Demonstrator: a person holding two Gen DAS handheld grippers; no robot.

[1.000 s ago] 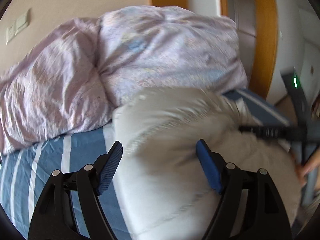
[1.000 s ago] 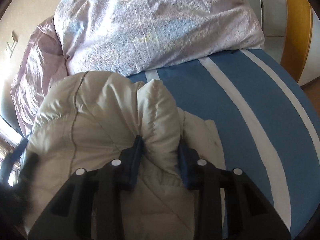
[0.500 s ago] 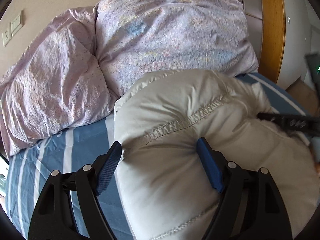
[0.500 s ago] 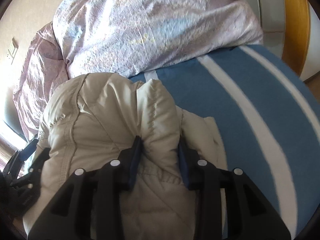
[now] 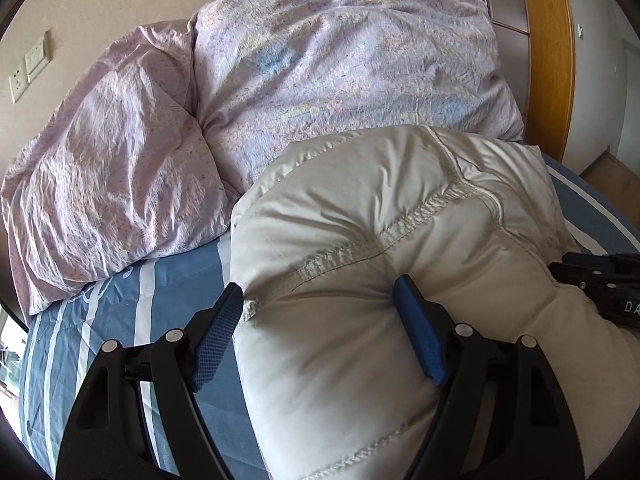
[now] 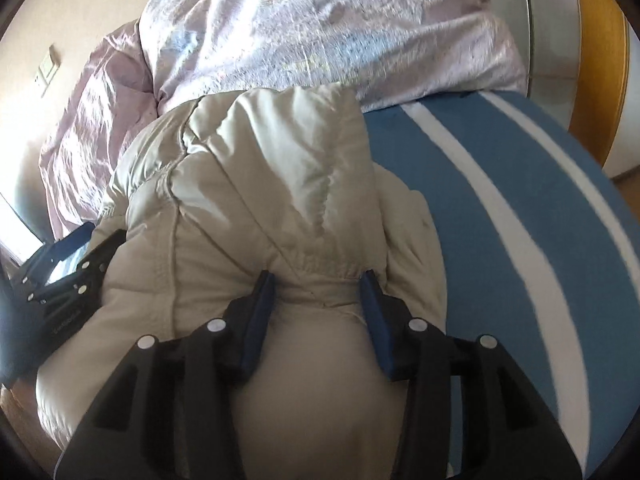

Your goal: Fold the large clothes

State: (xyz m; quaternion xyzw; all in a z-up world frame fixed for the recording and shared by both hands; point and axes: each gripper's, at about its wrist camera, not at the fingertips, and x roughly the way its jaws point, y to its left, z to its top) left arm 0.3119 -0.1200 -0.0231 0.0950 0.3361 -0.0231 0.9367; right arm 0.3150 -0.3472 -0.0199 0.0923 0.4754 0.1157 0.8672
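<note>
Cream padded jacket (image 5: 384, 240) beside lilac duvet (image 5: 320, 72), striped sheet (image 6: 520, 200) rightward.

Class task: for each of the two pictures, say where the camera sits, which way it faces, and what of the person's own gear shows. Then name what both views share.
Left wrist view: sits on the left gripper, facing down along its fingers at the puffy cream jacket; the right gripper pokes in at the right edge.
Right wrist view: sits on the right gripper, whose jaws are opening around a jacket fold; the left gripper shows at the left.
Shared: the jacket, lilac duvet, blue striped sheet.
</note>
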